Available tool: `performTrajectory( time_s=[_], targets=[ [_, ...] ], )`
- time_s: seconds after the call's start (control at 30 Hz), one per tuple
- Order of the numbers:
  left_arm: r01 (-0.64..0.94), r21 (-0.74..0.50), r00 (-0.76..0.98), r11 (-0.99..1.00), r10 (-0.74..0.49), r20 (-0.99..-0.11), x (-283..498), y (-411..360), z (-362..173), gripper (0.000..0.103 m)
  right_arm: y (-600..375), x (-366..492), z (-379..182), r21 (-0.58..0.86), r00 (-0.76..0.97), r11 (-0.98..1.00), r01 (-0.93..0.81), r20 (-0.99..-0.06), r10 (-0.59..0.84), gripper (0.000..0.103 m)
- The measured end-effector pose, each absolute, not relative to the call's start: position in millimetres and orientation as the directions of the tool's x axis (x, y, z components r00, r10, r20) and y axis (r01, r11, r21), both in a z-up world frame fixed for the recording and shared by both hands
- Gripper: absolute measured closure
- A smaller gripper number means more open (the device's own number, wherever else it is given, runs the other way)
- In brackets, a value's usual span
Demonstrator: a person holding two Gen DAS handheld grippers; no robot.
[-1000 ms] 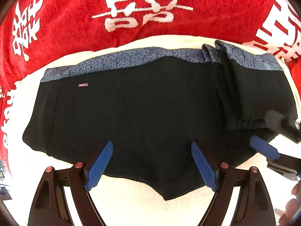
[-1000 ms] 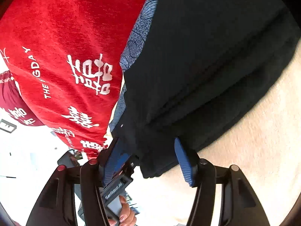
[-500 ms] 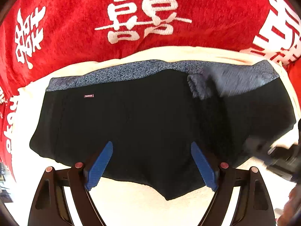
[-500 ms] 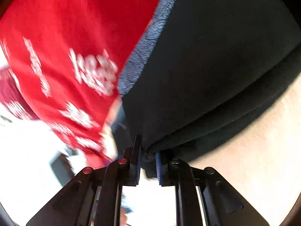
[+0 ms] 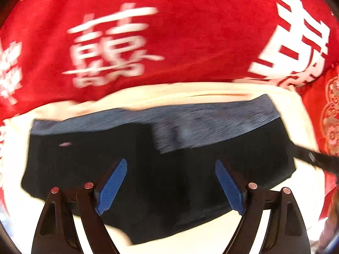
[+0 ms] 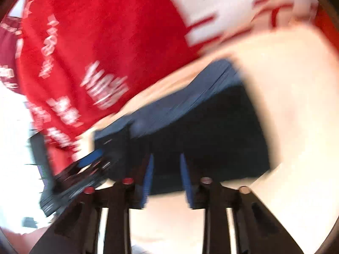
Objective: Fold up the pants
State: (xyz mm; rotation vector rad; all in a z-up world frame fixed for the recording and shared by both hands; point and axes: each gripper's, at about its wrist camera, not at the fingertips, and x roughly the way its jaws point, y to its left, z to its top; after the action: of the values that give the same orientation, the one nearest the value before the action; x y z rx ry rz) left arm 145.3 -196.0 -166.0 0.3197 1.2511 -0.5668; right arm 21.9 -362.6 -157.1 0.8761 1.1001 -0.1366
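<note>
Cream surface [image 5: 190,93] carrying dark pants [image 5: 148,169]

The black pants with a grey-blue waistband [image 5: 211,114] lie flat on the pale cream cover, waistband toward twelve o'clock. A red cloth [image 5: 169,42] with white characters borders the cream surface from nine round to three o'clock in the left wrist view.

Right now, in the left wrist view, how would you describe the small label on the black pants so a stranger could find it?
Start at the big red blanket with white characters, then come down to the cream sheet where the black pants with a grey-blue waistband lie. The small pinkish label sits near their left end, just below the waistband, the only pale mark on the black cloth.
</note>
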Motion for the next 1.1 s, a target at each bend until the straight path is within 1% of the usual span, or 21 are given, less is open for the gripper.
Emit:
performTrajectory(
  time_s=[0.03, 0.1, 0.17, 0.2, 0.23, 0.3, 0.43, 0.5, 0.57, 0.6, 0.63, 0.67, 0.93, 1.03, 1.1],
  targets=[
    [0.567, -0.083, 0.196, 0.820, -0.232, -0.953, 145.8, -207.6, -170.9, 0.017, -370.9, 27.9, -158.3, 0.524, 0.473, 0.678, 0.516, -0.834, 0.285, 0.085],
    [0.565, -0.069, 0.186, 0.822, -0.208, -0.960, 148.3, -225.8, -188.8, 0.017, -389.5, 43.7, -165.9, 0.498, 0.461, 0.696, 0.517, -0.847, 0.264, 0.085],
    [0.547, -0.027, 0.172, 0.837, -0.144, -0.974, 150.1, -232.9, -212.0, 0.017, -395.3, 61.4, -185.8, 0.437, 0.384, 0.740, 0.512, -0.887, 0.257, 0.085],
    [0.534, -0.026, 0.152, 0.845, -0.127, -0.980, 151.1, -232.7, -222.1, 0.016, -399.8, 56.0, -194.3, 0.406, 0.356, 0.758, 0.510, -0.902, 0.244, 0.085],
    [0.517, -0.049, 0.127, 0.855, -0.133, -0.983, 151.8, -229.4, -229.3, 0.016, -398.7, 56.1, -206.4, 0.375, 0.329, 0.780, 0.501, -0.916, 0.230, 0.085],
    [0.477, -0.062, 0.134, 0.877, -0.142, -0.981, 153.3, -220.7, -232.0, 0.002, -398.4, 51.9, -209.4, 0.389, 0.361, 0.785, 0.482, -0.905, 0.227, 0.086],
    [0.484, -0.048, 0.128, 0.874, -0.126, -0.984, 154.4, -219.1, -233.0, 0.001, -398.1, 40.6, -201.9, 0.401, 0.362, 0.772, 0.494, -0.901, 0.237, 0.085],
    [0.488, -0.022, 0.141, 0.872, -0.104, -0.985, 152.6, -221.2, -229.6, 0.001, -395.8, 39.7, -195.3, 0.406, 0.356, 0.772, 0.489, -0.901, 0.249, 0.078],
    [0.487, 0.007, 0.160, 0.873, -0.081, -0.984, 149.8, -223.0, -219.8, 0.001, -390.1, 38.4, -187.4, 0.431, 0.361, 0.765, 0.478, -0.891, 0.276, 0.050],
    [0.486, 0.012, 0.163, 0.874, -0.077, -0.984, 148.3, -222.5, -215.8, 0.001, -388.1, 36.3, -181.8, 0.438, 0.365, 0.766, 0.470, -0.887, 0.283, 0.042],
    [0.484, 0.016, 0.165, 0.875, -0.073, -0.984, 146.5, -221.2, -212.7, 0.001, -384.5, 36.0, -176.7, 0.431, 0.362, 0.775, 0.463, -0.890, 0.278, 0.030],
    [0.477, 0.021, 0.167, 0.879, -0.067, -0.984, 144.4, -218.7, -209.1, 0.001, -381.5, 36.1, -173.3, 0.413, 0.352, 0.787, 0.458, -0.898, 0.266, 0.024],
    [0.385, 0.007, 0.163, 0.923, -0.060, -0.985, 130.5, -177.2, -181.1, 0.001, -352.3, 26.1, -171.6, 0.345, 0.248, 0.846, 0.407, -0.933, 0.261, 0.023],
    [0.371, 0.001, 0.156, 0.929, -0.061, -0.986, 128.1, -158.9, -182.0, 0.001, -342.4, 19.8, -167.9, 0.293, 0.210, 0.870, 0.397, -0.951, 0.225, 0.023],
    [0.363, -0.004, 0.150, 0.932, -0.063, -0.987, 127.2, -145.1, -182.7, 0.001, -334.6, 18.7, -166.4, 0.284, 0.200, 0.874, 0.395, -0.955, 0.220, 0.023]
  ],
)
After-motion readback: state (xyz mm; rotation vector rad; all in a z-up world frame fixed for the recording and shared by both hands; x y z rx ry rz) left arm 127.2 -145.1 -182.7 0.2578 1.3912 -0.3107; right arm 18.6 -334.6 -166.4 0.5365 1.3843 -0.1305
